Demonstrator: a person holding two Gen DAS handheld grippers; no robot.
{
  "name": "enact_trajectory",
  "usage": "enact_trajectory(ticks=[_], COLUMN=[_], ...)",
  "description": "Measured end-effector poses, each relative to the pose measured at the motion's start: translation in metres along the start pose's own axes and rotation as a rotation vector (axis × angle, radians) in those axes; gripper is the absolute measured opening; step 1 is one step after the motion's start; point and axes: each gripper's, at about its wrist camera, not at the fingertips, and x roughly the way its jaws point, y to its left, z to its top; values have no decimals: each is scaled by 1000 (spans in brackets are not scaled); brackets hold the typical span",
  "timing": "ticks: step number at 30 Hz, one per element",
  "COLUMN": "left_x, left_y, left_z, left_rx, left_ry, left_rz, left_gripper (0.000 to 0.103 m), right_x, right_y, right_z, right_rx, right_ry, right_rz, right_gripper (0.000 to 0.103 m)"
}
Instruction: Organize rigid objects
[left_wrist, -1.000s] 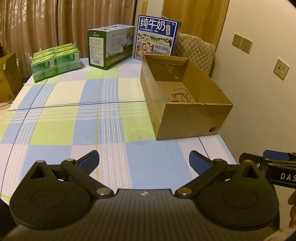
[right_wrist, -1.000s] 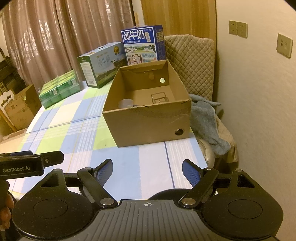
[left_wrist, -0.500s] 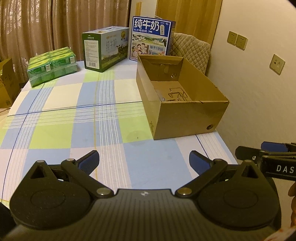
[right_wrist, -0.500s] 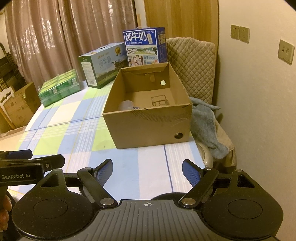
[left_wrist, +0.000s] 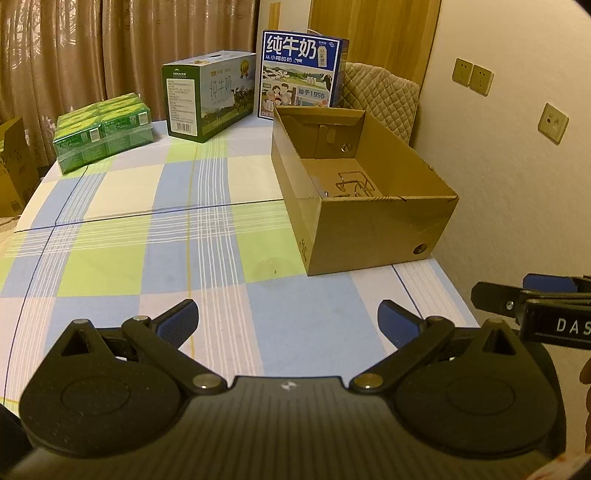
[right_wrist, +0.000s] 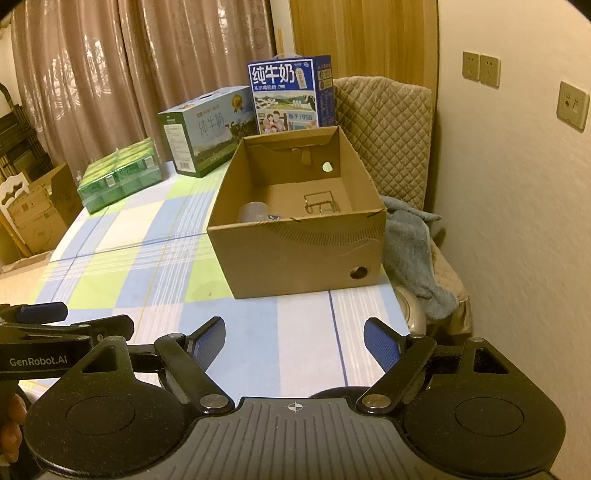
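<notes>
- left tool (left_wrist: 287, 320) fingers spread wide, nothing between them, hovering over the near part of the bench (left_wrist: 155, 236)
- right tool (right_wrist: 294, 340) also spread wide, nothing held, over the near right corner of the bench
- right tool seen at right edge of left view (left_wrist: 532, 310), left tool at left edge of right view (right_wrist: 55, 332), side by side
- open cardboard box (right_wrist: 303, 251) on the right side of the bench, ahead of both tools, apart from them
- inside box: wire rack (right_wrist: 320, 203) on the floor toward the right, clear plastic cup (right_wrist: 252, 212) at the left near wall, small blue bit beside cup, cannot tell what
- blue milk carton (right_wrist: 291, 96) upright just behind the box
- green milk case (left_wrist: 208, 99) to the left of the blue one, far edge of the bench
- green shrink-wrapped drink pack (left_wrist: 103, 131) at the far left
- quilted chair (right_wrist: 388, 136) with grey cloth (right_wrist: 410, 254) right of the box, off the bench
- checked tablecloth covers the bench
</notes>
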Motion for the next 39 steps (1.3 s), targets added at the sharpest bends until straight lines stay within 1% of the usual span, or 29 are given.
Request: enact_trajectory(ticks=[6, 39], left_x=[-1, -1], left_y=[-1, -1], left_z=[1, 0], left_rx=[17, 16], left_ry=[-12, -10], left_rz=[8, 1], left_gripper=[102, 102], right_x=[0, 0], right_y=[0, 0], right_z=[0, 2], right_rx=[1, 5], right_ry=[-1, -1], right_rz=[1, 1], right_gripper=[79, 79])
